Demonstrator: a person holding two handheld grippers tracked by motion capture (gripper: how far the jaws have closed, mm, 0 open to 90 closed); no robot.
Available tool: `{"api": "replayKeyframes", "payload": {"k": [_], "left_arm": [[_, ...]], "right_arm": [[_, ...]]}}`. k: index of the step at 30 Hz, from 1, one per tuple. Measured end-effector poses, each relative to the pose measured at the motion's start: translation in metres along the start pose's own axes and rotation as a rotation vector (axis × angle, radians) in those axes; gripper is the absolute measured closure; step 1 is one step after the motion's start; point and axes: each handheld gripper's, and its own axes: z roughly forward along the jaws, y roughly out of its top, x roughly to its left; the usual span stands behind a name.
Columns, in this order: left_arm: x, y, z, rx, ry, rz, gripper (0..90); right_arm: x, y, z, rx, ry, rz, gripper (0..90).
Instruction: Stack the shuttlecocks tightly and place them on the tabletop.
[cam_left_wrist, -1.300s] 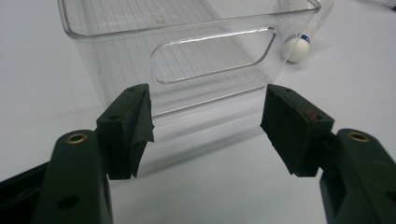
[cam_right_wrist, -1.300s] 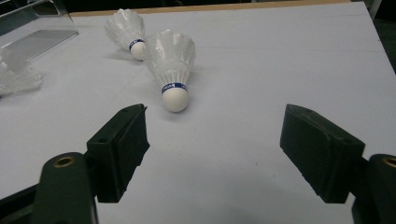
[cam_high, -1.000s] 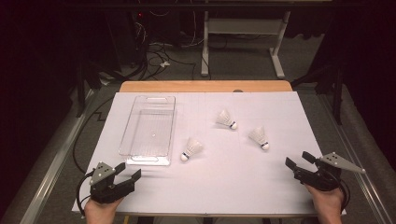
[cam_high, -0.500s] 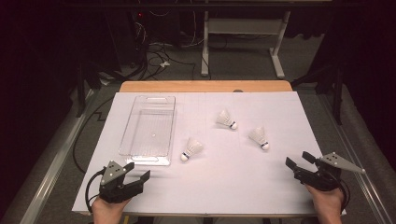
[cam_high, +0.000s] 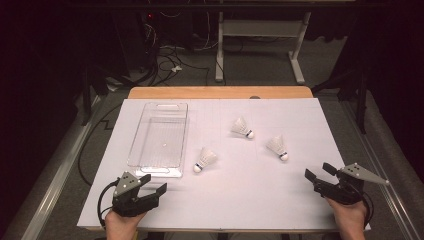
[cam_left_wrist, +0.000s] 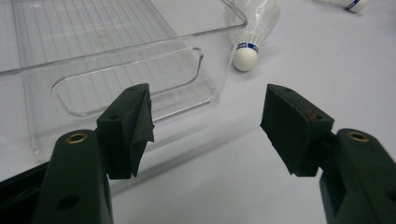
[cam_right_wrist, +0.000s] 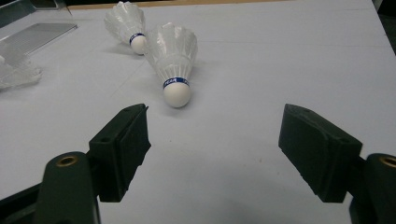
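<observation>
Three white shuttlecocks lie on the white table cover: one (cam_high: 205, 159) just right of a clear plastic bin (cam_high: 133, 145), one (cam_high: 242, 128) farther back, one (cam_high: 277, 147) to the right. My left gripper (cam_high: 154, 183) stands open near the front edge, just short of the bin's near end. In the left gripper view the bin's handled front wall (cam_left_wrist: 140, 74) lies ahead of the open left gripper (cam_left_wrist: 205, 126), with the nearest shuttlecock (cam_left_wrist: 250, 35) beyond. My right gripper (cam_high: 316, 170) is open at the front right; its view has a shuttlecock (cam_right_wrist: 173, 56) straight ahead, cork toward me.
The bin holds nothing. A wooden table edge (cam_high: 220, 92) runs along the back of the cover. Behind the table the dark floor has cables (cam_high: 165, 60) and a white desk frame (cam_high: 260, 40). A second shuttlecock (cam_right_wrist: 125, 23) lies behind the first in the right gripper view.
My left gripper has slid to the right along the front edge, closer to the bin's near end. The right gripper and the shuttlecocks have stayed put.
</observation>
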Motion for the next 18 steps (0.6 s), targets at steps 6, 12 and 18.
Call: {"api": "replayKeyframes", "payload": {"k": [6,12,18], "left_arm": [[-0.009,0.004,0.004,0.001,0.014,0.011,34.6],[-0.013,0.007,0.006,0.015,-0.007,-0.001,36.8],[-0.019,0.009,0.015,0.044,-0.025,0.007,36.9]], "right_arm": [[-0.001,0.0,-0.001,-0.005,-0.001,0.009,24.6],[-0.001,0.0,-0.001,-0.006,0.006,0.005,24.6],[0.001,0.0,0.0,-0.005,0.009,-0.005,24.7]]}}
